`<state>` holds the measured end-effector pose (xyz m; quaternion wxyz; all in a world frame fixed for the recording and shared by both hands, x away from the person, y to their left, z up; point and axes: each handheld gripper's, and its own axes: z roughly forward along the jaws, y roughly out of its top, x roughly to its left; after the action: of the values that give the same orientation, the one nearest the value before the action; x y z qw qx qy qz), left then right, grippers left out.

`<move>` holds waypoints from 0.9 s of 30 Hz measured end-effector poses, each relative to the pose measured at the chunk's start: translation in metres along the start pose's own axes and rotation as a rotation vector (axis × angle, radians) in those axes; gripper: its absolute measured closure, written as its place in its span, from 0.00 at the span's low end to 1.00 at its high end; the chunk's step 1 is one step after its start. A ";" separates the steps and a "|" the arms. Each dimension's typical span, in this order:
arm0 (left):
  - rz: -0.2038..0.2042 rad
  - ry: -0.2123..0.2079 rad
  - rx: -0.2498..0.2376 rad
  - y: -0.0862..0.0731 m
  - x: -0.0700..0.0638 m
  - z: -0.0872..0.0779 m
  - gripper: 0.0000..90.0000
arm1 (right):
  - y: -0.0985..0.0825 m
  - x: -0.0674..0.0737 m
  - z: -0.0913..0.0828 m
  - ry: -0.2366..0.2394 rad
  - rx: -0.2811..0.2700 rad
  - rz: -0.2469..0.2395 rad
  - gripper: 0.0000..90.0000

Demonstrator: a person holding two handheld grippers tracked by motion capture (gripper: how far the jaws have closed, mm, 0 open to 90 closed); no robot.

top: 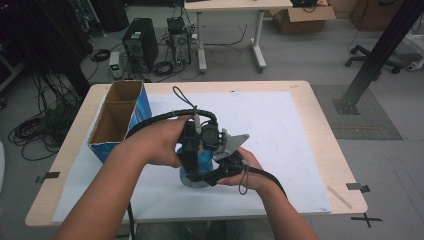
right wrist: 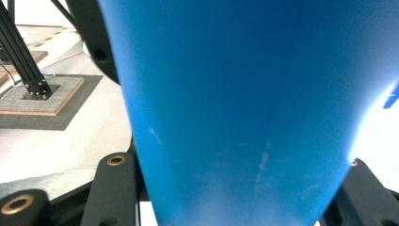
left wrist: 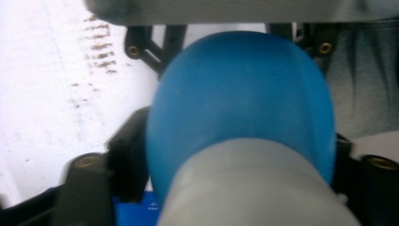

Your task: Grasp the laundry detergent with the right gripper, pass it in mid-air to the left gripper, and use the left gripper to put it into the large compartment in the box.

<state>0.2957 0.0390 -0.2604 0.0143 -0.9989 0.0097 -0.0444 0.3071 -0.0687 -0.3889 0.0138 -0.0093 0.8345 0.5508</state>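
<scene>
At the left of the tabletop stands an open cardboard box with blue sides, two brown compartments inside. At centre, over the white sheet, my left tongs pinch the pale grey cap end of a smooth, rounded blue bottle; my right tongs clamp its matte blue body. My hands and the black tongs hide most of the bottle, and up close it blurs.

A smooth blue plastic bottle body spans the frame's centre, clamped between black jaws at bottom; a black metal post stands upper left.
</scene>
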 end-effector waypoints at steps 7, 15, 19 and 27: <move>0.011 -0.003 0.007 0.000 0.000 0.001 0.43 | -0.001 0.000 0.000 -0.003 -0.004 0.003 0.50; -0.002 -0.007 0.015 0.002 0.000 0.000 0.43 | -0.001 -0.001 0.000 -0.006 -0.002 -0.013 0.50; -0.008 -0.009 0.015 0.002 -0.001 -0.001 0.44 | 0.000 0.001 -0.002 -0.005 -0.005 -0.016 0.50; -0.018 -0.011 0.034 0.005 -0.001 -0.008 0.44 | 0.002 0.001 -0.004 -0.008 -0.044 0.043 0.35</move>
<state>0.2937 0.0336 -0.2525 0.0308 -0.9987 -0.0002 -0.0394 0.3064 -0.0717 -0.3857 0.0052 0.0106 0.8221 0.5693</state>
